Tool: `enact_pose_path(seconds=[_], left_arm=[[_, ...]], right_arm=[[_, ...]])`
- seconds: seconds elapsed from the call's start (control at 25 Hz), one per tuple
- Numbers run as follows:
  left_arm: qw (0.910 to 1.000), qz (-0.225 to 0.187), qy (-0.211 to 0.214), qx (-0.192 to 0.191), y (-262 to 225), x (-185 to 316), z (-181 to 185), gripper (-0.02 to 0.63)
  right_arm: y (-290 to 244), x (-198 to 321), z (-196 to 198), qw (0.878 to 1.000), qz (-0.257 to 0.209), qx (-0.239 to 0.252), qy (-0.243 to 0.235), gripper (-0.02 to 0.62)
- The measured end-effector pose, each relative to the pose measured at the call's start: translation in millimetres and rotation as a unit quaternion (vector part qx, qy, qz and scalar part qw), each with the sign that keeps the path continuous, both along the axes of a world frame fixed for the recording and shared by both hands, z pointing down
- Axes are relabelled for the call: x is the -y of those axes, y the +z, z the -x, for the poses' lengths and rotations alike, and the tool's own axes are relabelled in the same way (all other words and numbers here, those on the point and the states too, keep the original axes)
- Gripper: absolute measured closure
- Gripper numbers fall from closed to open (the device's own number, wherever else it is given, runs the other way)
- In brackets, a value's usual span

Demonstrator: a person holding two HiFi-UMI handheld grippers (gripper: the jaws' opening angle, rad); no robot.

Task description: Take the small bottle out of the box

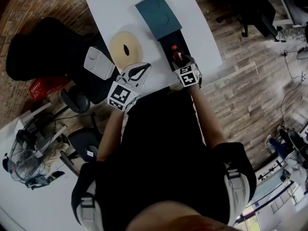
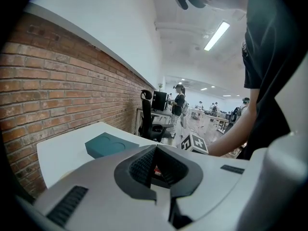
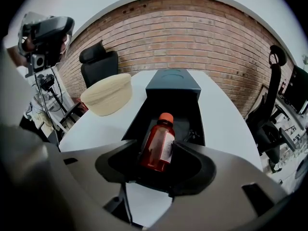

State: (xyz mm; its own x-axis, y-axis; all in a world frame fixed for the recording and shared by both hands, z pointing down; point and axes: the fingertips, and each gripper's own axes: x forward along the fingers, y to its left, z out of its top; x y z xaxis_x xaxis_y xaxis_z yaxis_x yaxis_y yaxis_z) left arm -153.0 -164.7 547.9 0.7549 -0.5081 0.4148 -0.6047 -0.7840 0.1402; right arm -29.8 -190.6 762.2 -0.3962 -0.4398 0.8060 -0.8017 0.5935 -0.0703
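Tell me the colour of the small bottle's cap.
Orange cap on a reddish-brown small bottle; it shows best in the right gripper view.

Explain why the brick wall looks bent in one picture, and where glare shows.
Right gripper view: the wide-angle lens bows the brick wall into an arch, while the small bottle is sharp. Left gripper view: the ceiling strip light glares white. Head view: dim overall.

A cream roll (image 1: 118, 44) lies on the white table (image 1: 115, 8), with a white tray (image 1: 98, 62) beside it at the edge. A black chair (image 3: 98, 64) stands by the brick wall (image 3: 192, 32).
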Motion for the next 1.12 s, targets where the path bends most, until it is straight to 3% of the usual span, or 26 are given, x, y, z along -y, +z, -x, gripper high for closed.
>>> enact_pose_path(seconds=[0.56,1.12], left_arm=[[1.0,-0.002,0.008,0.005,4,-6,2,0.586],[0.9999,-0.006,0.012,-0.004,2,-11,1,0.586]], right_arm=[[10,7,-7,0.996,0.023,-0.064,0.053,0.38],[16,10,-13,0.988,0.043,-0.129,0.074,0.382]])
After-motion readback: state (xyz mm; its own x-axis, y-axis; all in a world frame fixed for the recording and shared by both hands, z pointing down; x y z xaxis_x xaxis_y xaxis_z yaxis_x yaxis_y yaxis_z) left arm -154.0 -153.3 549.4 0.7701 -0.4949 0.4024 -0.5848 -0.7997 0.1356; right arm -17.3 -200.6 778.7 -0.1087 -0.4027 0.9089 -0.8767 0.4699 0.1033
